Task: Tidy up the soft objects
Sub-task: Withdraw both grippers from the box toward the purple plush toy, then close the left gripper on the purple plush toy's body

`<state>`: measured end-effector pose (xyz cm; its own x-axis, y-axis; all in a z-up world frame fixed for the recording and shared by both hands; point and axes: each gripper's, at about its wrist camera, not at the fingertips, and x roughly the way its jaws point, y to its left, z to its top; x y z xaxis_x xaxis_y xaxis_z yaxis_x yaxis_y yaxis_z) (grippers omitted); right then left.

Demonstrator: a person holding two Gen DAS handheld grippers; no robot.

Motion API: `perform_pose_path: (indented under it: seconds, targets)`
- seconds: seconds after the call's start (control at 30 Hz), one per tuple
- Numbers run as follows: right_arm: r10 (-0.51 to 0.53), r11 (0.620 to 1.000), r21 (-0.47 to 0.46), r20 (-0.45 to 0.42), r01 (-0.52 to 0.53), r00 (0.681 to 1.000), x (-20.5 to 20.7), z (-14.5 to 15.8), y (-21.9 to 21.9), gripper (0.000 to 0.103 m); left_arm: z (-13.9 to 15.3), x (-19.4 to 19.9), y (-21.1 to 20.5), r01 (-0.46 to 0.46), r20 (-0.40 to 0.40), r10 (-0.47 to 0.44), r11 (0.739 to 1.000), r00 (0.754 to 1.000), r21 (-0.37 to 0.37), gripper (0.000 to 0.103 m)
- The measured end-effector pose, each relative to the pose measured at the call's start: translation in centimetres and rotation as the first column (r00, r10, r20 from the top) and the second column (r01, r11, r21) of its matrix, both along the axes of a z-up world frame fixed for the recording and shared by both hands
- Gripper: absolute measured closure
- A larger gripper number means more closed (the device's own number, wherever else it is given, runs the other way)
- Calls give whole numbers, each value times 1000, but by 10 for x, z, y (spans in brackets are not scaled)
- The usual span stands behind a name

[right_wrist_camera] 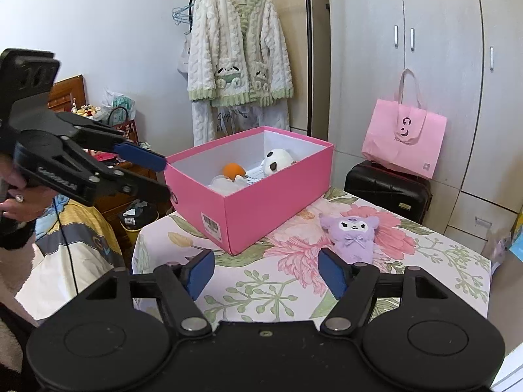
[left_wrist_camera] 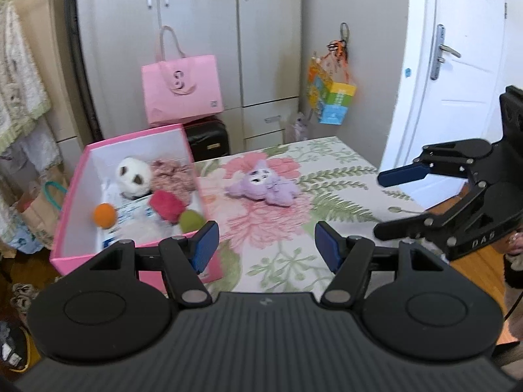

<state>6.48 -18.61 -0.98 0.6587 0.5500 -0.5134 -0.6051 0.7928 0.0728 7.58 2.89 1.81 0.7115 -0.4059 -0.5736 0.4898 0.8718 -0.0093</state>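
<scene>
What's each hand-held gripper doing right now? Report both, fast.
Left hand-held gripper: open, holding nothing.
Right hand-held gripper: open, holding nothing.

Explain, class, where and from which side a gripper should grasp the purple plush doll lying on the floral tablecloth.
Probably grip the purple plush doll across its soft body, below the wider head, coming from above. It lies flat and face-up on the floral tablecloth, apart from the pink cardboard box, so the fingers can straddle it. The open right gripper is nearest.

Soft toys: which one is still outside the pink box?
The purple plush, lying alone on the floral tablecloth beside the pink box; the white plush and orange ball sit inside.
</scene>
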Motion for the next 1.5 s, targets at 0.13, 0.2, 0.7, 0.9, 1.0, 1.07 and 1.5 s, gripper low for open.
perform_pose_path:
  seconds: [0.13, 0.2, 0.7, 0.9, 1.0, 1.07, 1.5]
  targets:
    - [13, 1000, 0, -13, -13, 1000, 9, -7, -8, 26, -5, 13, -18, 28, -11, -29, 999, 1000, -37, 39]
    - [13, 1000, -28, -6, -14, 1000, 16, -10, -11, 22, -7, 22, -27, 33, -17, -34, 998, 999, -50, 39]
    - [72, 993, -95, 56, -67, 996, 91, -58, -17, 17, -55, 109, -76, -53, -92, 38, 984, 995, -167, 38]
    - [55, 997, -59, 16, -54, 998, 124, -81, -20, 17, -72, 137, -79, -98, -105, 80, 978, 991, -184, 38]
    - [33, 998, -47, 28, -31, 999, 143, -87, -23, 17, -85, 150, -85, -117, -110, 97, 974, 989, -194, 38]
    - [50, 997, -53, 25, -48, 998, 154, -92, -21, 17, -96, 160, -90, -139, -105, 121, 972, 987, -188, 38]
    - [99, 987, -125, -19, -101, 995, 197, -124, 5, 18, -150, 201, -90, -321, -245, 265, 919, 933, -228, 39]
